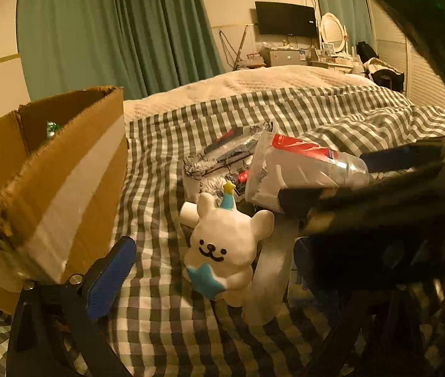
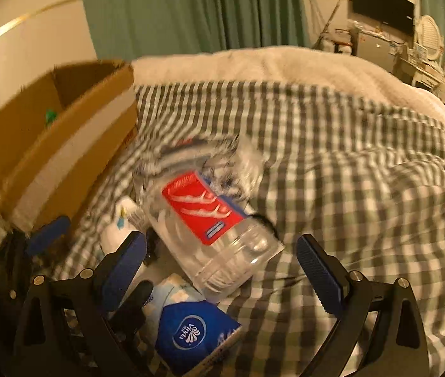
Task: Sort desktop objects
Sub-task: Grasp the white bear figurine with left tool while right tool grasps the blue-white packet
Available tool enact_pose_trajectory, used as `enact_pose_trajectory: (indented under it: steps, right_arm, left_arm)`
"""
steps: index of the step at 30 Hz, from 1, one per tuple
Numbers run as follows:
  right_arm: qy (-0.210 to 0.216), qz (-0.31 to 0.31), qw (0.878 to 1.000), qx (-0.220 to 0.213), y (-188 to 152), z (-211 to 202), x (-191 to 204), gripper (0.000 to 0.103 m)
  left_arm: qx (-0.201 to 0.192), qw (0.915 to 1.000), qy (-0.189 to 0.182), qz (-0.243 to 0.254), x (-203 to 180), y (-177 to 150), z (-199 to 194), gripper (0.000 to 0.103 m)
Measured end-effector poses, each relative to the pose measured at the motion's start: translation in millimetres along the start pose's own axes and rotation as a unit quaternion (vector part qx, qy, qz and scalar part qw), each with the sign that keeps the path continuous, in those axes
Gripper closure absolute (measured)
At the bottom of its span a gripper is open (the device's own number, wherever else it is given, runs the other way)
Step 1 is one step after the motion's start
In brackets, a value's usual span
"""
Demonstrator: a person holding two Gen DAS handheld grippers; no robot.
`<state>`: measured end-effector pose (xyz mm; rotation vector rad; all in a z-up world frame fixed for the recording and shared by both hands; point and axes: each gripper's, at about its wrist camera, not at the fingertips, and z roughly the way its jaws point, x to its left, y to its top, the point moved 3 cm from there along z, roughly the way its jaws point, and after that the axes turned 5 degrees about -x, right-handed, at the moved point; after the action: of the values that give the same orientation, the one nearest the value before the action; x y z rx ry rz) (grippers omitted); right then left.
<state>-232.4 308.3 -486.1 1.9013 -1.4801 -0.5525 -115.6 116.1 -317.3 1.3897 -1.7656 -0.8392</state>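
Left gripper [image 1: 209,270]: jaws are being held wide apart around the white bear figurine [image 1: 225,248], untouched.
Right gripper [image 2: 222,267]: jaws are being kept apart, clear plastic jar with red label [image 2: 213,226] lying between, on checked bedcover [image 2: 364,188].
Brown cardboard box [image 1: 65,169]: standing left.

Corrugated cardboard box [image 1: 74,169]: matt brown, torn rim is rough, w/ a smooth pale tape band. Checked bedsheet [image 1: 165,323]: soft woven cloth, matt. Bear figure [image 1: 225,251]: smooth white surface, slight sheen. Clear plastic jar [image 2: 222,235]: glossy, w/ a red printed label. Tissue pack [image 2: 194,339]: shiny blue plastic film. Finger pads [image 2: 318,275]: ribbed blue, matt.
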Motion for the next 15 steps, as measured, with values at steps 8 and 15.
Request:
enact_pose_trajectory:
  steps: [8,15]
  right_arm:
    - [0.013,0.035,0.999,0.005,-4.0,1.9,-10.1,0.023]
    - [0.028,0.076,0.997,-0.016,0.1,-14.3,-18.8,0.031]
  left_arm:
    - [0.032,0.998,-0.044,-0.033,8.7,-3.3,10.5,0.055]
    - [0.014,0.9987,-0.046,-0.016,7.5,2.2,-9.3,0.059]
